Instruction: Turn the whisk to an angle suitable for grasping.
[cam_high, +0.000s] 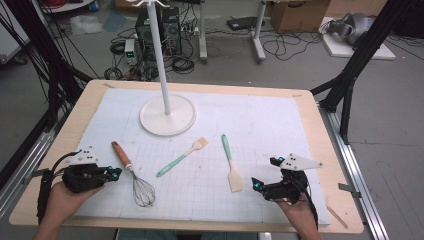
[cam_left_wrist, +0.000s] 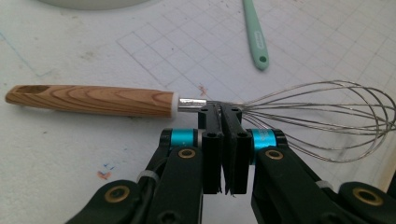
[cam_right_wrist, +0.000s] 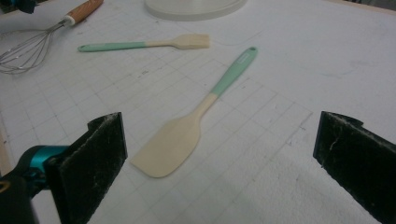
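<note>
Both grippers are showing black bodies with cyan collars near the jaws. The left gripper (cam_left_wrist: 223, 140) is showing brass-coloured pivot screws, a white zip tie and flat black jaws. The right gripper (cam_right_wrist: 219, 154) is wearing fuzzy, lint-flecked black pads (cam_right_wrist: 95, 158). Grey three-cornered plates (cam_high: 299, 162) are riding on top, and black cables (cam_high: 42, 192) are trailing along bare forearms.

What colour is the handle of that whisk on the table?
The whisk's handle is light brown wood with darker grain stripes and a white collar, clearest in the left gripper view.
</note>
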